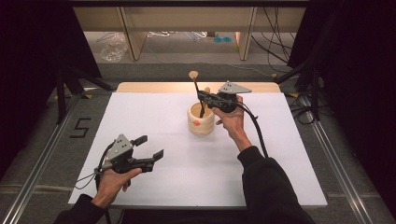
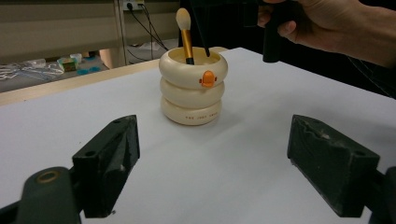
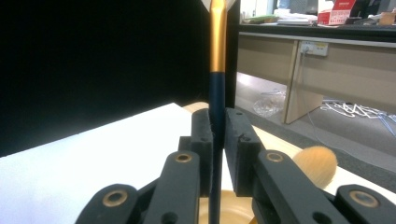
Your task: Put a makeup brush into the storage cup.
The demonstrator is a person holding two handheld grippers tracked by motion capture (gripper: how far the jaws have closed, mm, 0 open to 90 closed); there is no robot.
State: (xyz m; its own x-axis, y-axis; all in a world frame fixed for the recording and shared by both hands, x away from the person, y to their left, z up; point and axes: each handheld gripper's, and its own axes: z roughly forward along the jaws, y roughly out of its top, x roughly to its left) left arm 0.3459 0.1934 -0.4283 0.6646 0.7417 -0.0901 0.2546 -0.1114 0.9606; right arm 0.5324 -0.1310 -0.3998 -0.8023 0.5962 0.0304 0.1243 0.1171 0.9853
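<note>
Right gripper [image 1: 203,98] held level above the cream holder [image 1: 201,120], jaws clamped on a brush handle [image 3: 216,116]. Left gripper [image 1: 148,147] rested low, jaws wide, nothing between.

1. One cream ringed holder [image 1: 201,122] is counted at the middle of the bench [image 1: 154,186].
2. Two brushes are counted: one [image 3: 216,70] clamped upright over the holder, a second brush [image 2: 186,32] standing in it.
3. Two grippers are counted: the left gripper [image 1: 152,149] near, the right gripper [image 1: 203,96] far.

A lab: black curtains [image 1: 32,51], floor cables [image 1: 275,46], aluminium rails [image 1: 42,154].
</note>
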